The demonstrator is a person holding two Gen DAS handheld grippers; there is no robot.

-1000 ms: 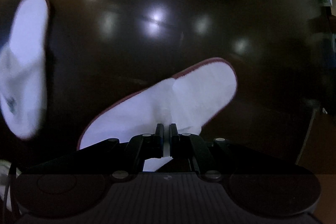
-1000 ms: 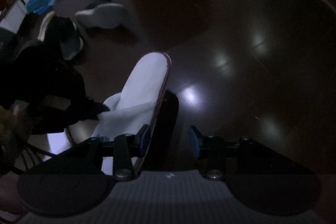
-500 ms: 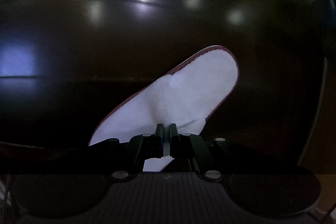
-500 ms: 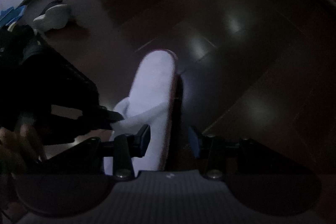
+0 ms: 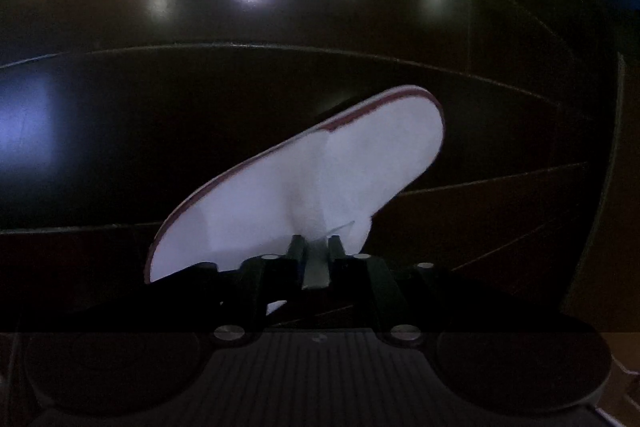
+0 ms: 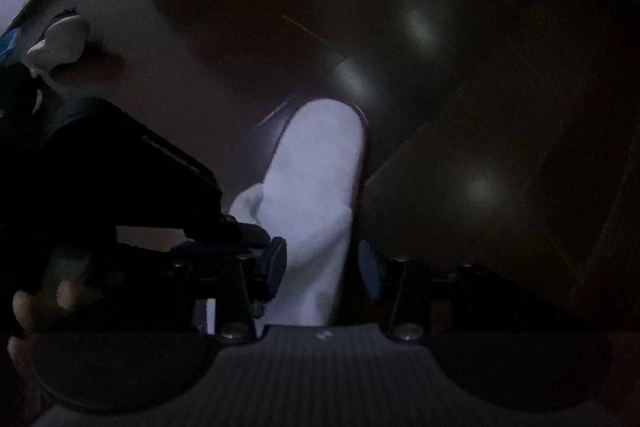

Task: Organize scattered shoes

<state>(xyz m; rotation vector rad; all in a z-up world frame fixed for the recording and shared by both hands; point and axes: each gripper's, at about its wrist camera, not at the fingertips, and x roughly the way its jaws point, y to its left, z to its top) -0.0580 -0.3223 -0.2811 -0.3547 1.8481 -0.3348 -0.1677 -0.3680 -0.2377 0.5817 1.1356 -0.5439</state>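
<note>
Left wrist view: left gripper (image 5: 316, 247) nearly closed, its two dark fingers (image 5: 297, 247) pinching a fold of the white slipper's upper. White slipper (image 5: 304, 183) directly ahead of the fingertips, held clear of the dark glossy floor (image 5: 240, 87), tilted with one rounded end raised toward the upper right and the other low at the left, just over the gripper's left linkage. Dark red piping along the upper edge of the sole. Strap bunched to a narrow pleat where the fingers meet it. Blurred reflections of lamps across the floor beyond.

Right wrist view: right gripper (image 6: 322, 261) spread wide, nothing clamped. Same white slipper (image 6: 316, 199) standing in the gap between the jaws, seen nearly edge-on, its rounded end pointing up and away, its lower part dropping behind the gripper body. Left pad (image 6: 276, 263) just beside the slipper's white fabric, contact impossible to tell; blue-tinted right pad (image 6: 370, 273) apart from the red-trimmed sole edge. Left gripper (image 6: 250, 233) reaching in from the left, dark and partly in shadow, its tip at the slipper's crumpled strap. Person's hand (image 6: 44, 307) dim and blurred at the lower left edge. Far off at the upper left, a pale shoe (image 6: 60, 43) lying on the floor, well apart from both grippers.
</note>
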